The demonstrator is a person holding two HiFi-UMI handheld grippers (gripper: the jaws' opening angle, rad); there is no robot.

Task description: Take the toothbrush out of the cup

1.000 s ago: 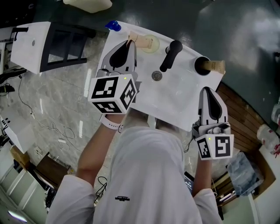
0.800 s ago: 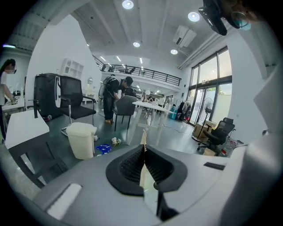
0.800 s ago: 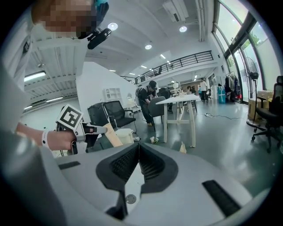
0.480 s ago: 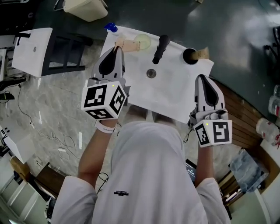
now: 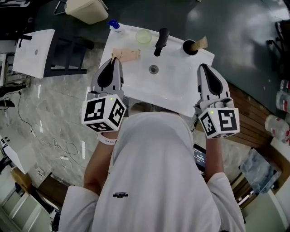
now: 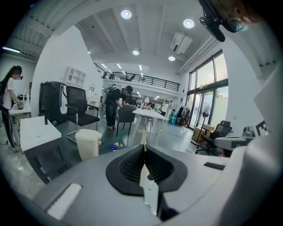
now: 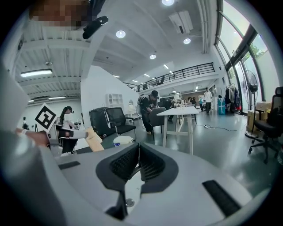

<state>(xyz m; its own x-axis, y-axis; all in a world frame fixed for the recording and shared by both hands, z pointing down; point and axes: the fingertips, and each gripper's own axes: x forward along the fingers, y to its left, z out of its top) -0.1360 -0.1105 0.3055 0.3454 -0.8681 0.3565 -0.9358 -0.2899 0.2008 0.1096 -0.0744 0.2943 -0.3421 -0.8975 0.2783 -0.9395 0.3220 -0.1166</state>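
My left gripper [image 5: 114,60] is shut on a flat tan toothbrush [image 5: 127,55]. It holds the brush over the left rim of the white sink [image 5: 181,86], clear of the pale translucent cup [image 5: 143,36] at the back. In the left gripper view a thin tan edge [image 6: 143,137] sticks out between the closed jaws of the left gripper [image 6: 144,148]. At the sink's back right stands a black cup [image 5: 188,47] with another tan handle [image 5: 200,43] in it. My right gripper [image 5: 203,68] hangs just in front of it, shut and empty; the right gripper [image 7: 138,150] shows nothing between its pads.
A black faucet [image 5: 160,40] stands between the two cups, with the drain [image 5: 153,69] in front of it. A blue item [image 5: 113,23] lies at the sink's far left corner. A beige bin [image 5: 86,9] and a white table [image 5: 34,50] stand on the floor to the left.
Both grippers have risen and drawn back toward my body. The left one carried the tan toothbrush away from the pale cup. The right one stayed shut and empty.
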